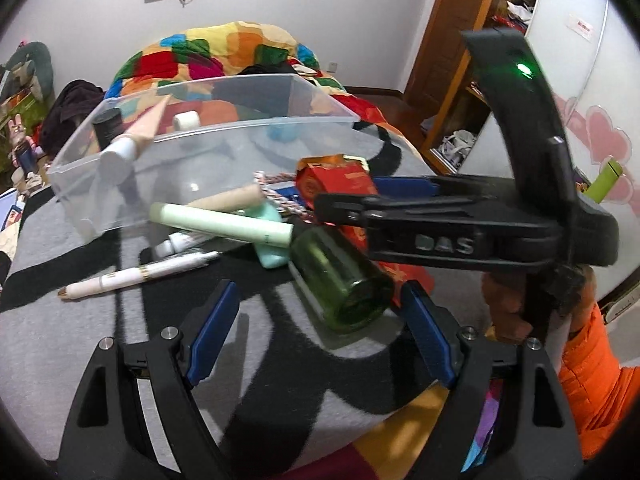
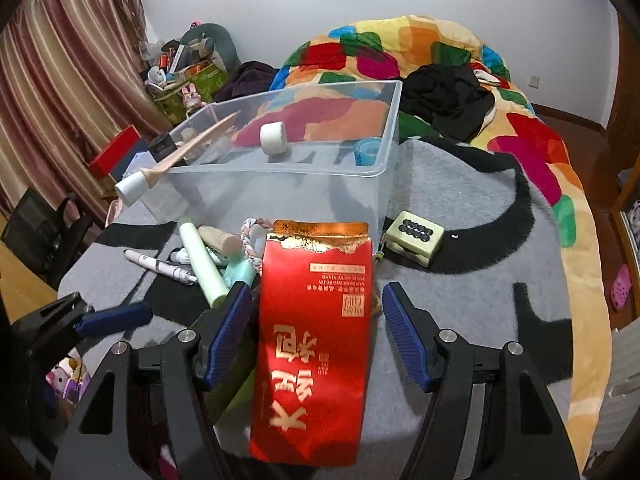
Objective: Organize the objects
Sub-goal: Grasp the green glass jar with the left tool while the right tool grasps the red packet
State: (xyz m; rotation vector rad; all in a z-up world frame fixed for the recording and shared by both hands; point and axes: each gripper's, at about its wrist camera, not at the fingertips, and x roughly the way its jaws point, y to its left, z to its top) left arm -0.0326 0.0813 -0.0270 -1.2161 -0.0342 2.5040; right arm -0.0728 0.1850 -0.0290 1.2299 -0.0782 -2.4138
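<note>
A red foil bag [image 2: 316, 340] lies on the grey blanket between the fingers of my right gripper [image 2: 316, 320]. The gripper is open, with a gap at the bag's right edge. In the left wrist view the right gripper [image 1: 372, 198] reaches in from the right around the red bag [image 1: 340, 182]. A green glass bottle [image 1: 340, 280] lies on its side just ahead of my left gripper [image 1: 318, 320], which is open and empty. The clear bin [image 2: 392, 148] behind holds a white roll [image 2: 273, 139], a blue tape roll [image 2: 366, 152] and a leaning tan tube [image 2: 180, 156].
Loose on the blanket lie a pale green tube [image 1: 220, 222], a white pen [image 1: 132, 276], a beige tube [image 1: 232, 200], a braided cord [image 2: 250, 236] and a cream box with black buttons [image 2: 414, 238]. A colourful quilt [image 2: 400, 52] is heaped behind. An orange sleeve [image 1: 592, 380] is at the right.
</note>
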